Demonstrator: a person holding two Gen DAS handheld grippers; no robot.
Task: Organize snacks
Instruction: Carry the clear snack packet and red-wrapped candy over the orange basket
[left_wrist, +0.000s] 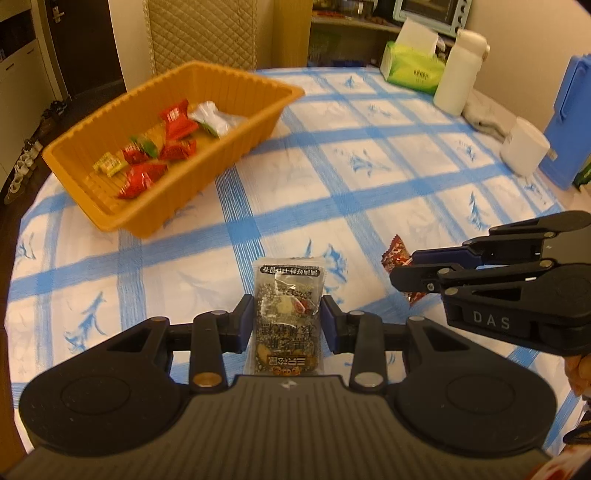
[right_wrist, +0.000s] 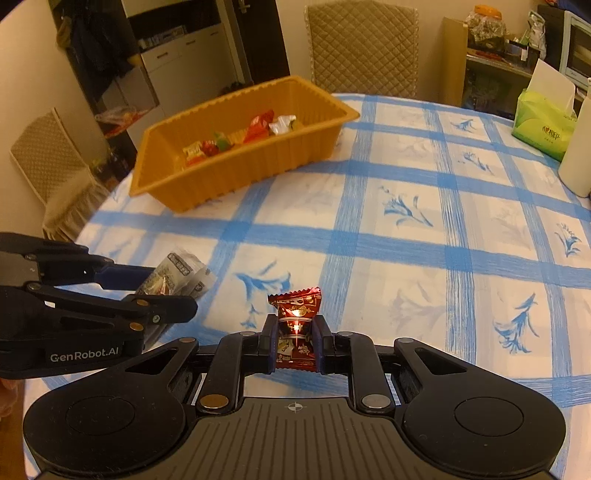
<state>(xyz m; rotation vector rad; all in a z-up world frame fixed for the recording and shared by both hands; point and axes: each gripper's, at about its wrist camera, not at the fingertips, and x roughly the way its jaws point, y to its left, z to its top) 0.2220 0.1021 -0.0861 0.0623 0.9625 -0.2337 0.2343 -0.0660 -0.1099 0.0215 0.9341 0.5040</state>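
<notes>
My left gripper (left_wrist: 287, 322) is shut on a clear dark-printed snack packet (left_wrist: 288, 295), held lengthwise between the pads above the tablecloth. My right gripper (right_wrist: 294, 338) is shut on a red foil candy (right_wrist: 296, 321). The right gripper also shows in the left wrist view (left_wrist: 406, 269) with the red candy (left_wrist: 397, 254) in its tips. The left gripper shows in the right wrist view (right_wrist: 173, 291) with the packet (right_wrist: 177, 275). An orange tray (left_wrist: 236, 107) with several wrapped candies stands far left; it also shows in the right wrist view (right_wrist: 229, 173).
Blue-checked tablecloth (left_wrist: 369, 177) covers the round table. At the back right stand a green tissue pack (left_wrist: 410, 66), a white bottle (left_wrist: 461, 74), a white cup (left_wrist: 524, 147) and a blue box (left_wrist: 569, 118). A quilted chair (right_wrist: 364, 48) is behind the table.
</notes>
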